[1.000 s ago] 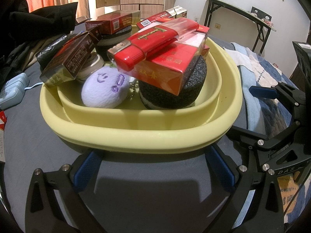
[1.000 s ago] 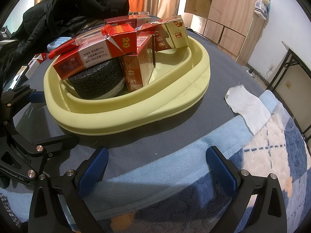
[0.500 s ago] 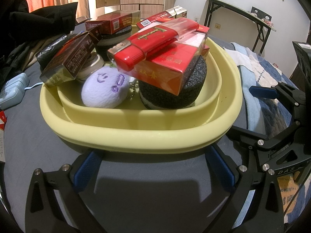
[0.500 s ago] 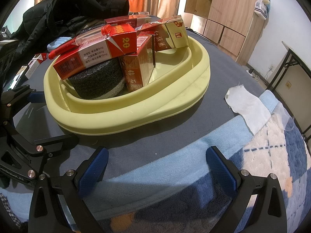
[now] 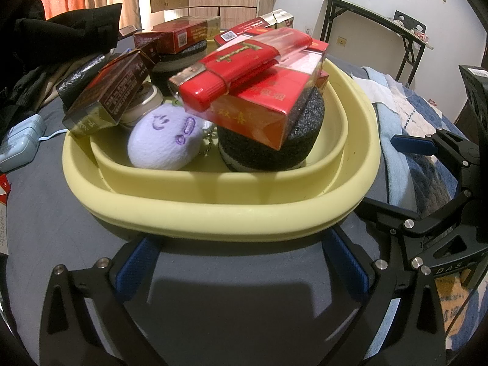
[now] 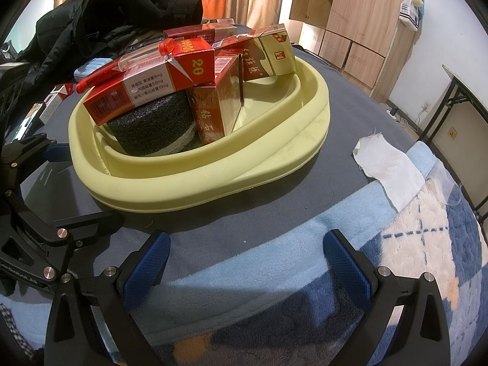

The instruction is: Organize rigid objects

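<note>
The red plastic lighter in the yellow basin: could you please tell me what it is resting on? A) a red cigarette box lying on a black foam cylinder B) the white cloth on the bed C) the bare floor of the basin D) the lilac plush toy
A: the red plastic lighter lies across a red cigarette box, which sits atop the black foam cylinder inside the yellow basin.

Warm indoor light falls from above, bright and fairly even. The basin throws a soft shadow toward the bed's near edge; each gripper's shadow lies beneath it. Glare glints on the wrapped boxes. Both views are sharp at centre, with straight lines bowed and corners vignetted black.
</note>
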